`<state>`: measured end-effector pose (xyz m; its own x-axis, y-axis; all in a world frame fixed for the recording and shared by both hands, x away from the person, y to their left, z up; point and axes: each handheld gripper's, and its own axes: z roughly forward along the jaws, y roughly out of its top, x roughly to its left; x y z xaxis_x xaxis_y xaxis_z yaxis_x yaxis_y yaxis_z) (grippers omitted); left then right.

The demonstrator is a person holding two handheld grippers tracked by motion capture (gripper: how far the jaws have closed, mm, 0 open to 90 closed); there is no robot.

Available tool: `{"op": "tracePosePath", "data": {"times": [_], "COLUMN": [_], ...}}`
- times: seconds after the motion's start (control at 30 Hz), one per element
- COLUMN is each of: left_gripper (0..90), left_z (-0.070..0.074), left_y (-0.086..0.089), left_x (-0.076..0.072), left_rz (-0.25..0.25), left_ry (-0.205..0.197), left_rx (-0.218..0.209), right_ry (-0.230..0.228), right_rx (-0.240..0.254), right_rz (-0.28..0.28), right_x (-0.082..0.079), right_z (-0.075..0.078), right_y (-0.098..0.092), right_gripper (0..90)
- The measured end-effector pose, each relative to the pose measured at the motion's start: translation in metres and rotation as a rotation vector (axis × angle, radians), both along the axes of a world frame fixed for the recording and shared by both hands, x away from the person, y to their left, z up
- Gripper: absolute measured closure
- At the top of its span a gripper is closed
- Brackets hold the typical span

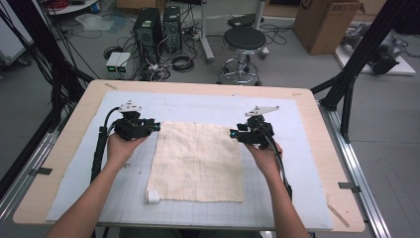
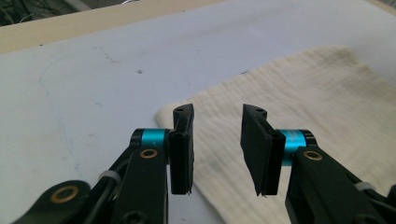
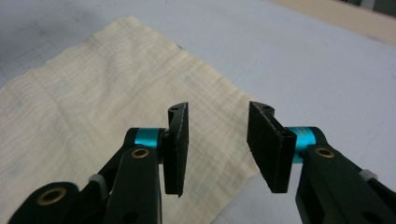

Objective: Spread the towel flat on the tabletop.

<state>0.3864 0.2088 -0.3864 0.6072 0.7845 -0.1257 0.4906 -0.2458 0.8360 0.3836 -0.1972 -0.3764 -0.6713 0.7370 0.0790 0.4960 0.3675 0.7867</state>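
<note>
Looking down from the high view, I see a cream cloth point(image 1: 198, 161) lying flat on the pale blue mat point(image 1: 74, 198) that covers the wooden table point(image 1: 54, 158), with a small white tag point(image 1: 153, 196) at its near left corner. My left gripper point(image 1: 154, 127) sits at the cloth's far left corner, jaws apart, with the corner showing between them in the left gripper view. My right gripper point(image 1: 233, 134) sits at the far right corner, jaws likewise apart and holding nothing.
</note>
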Motion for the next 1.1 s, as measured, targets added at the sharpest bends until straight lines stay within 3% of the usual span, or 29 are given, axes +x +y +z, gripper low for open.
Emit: {"op": "tracePosePath", "data": {"times": [0.2,0.53,0.87,1.1], "left_gripper": [61.7,55.0,52.7,56.6], "left_z": [-0.003,-0.024,-0.045,-0.056], "left_y": [0.001,0.005,0.005,-0.002], "left_x": [-0.041,-0.102,-0.135,-0.139], "left_rz": [-0.078,-0.183,-0.296,-0.363], "left_ry": [-0.029,-0.047,0.005,0.057], "left_rx": [0.001,-0.007,0.023,0.089], "right_ry": [-0.017,-0.037,-0.024,0.032], "right_rx": [0.045,0.028,0.023,-0.026], "right_rz": [0.087,0.235,0.323,0.338], "right_x": [-0.032,-0.083,-0.118,-0.127], "right_z": [-0.005,-0.026,-0.05,-0.064], "right_y": [-0.004,-0.006,-0.014,-0.016], "right_gripper": [50.5,48.0,46.8,52.1]}}
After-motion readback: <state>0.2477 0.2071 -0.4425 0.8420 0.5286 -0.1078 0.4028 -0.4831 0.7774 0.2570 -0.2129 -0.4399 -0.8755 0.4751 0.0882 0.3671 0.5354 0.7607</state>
